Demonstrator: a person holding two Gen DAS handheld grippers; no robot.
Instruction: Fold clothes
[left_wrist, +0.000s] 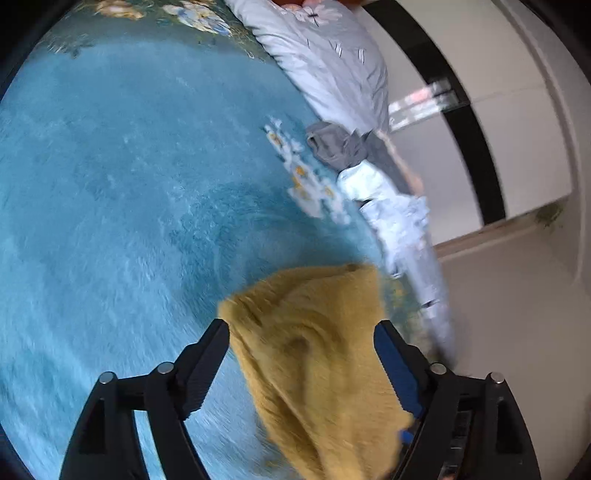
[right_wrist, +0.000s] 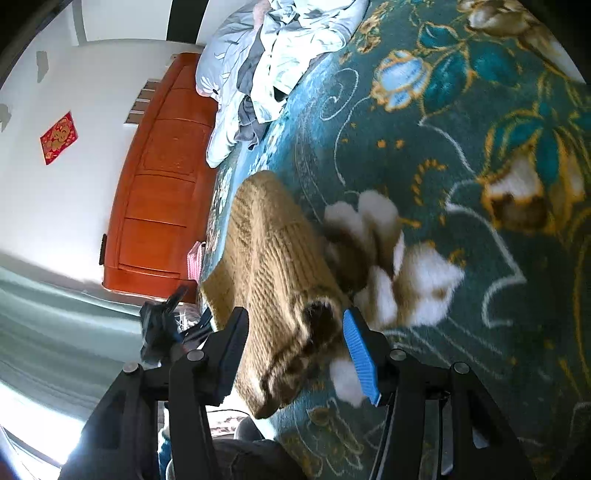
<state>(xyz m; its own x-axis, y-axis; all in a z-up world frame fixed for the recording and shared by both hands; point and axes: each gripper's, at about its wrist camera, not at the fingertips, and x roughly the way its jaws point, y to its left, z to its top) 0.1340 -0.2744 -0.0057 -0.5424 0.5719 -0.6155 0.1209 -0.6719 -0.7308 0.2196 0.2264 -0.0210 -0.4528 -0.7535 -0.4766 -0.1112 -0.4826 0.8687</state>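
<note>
Mustard knit sweater (right_wrist: 273, 280) lying on teal floral bedspread (right_wrist: 461, 155), near the bed edge. Left gripper (left_wrist: 301, 354) spread wide, jaws well apart, with sweater fabric (left_wrist: 317, 354) bunched between them; cloth touching the blue-padded finger, but no clamp visible. Right gripper (right_wrist: 295, 347) likewise wide apart, straddling the ribbed hem end of the sweater, nothing pinched. Left view motion-blurred, so contact detail unclear. Crumpled pale bedding (right_wrist: 258, 74) with grey cloth (left_wrist: 336, 144) piled further along the bed, well apart from the sweater. Orange wooden headboard (right_wrist: 159, 184) beside the bed against a white wall, with red paper decoration (right_wrist: 59, 137) on the wall. Left gripper's black frame also visible low in the right view, beside the sweater's edge.
</note>
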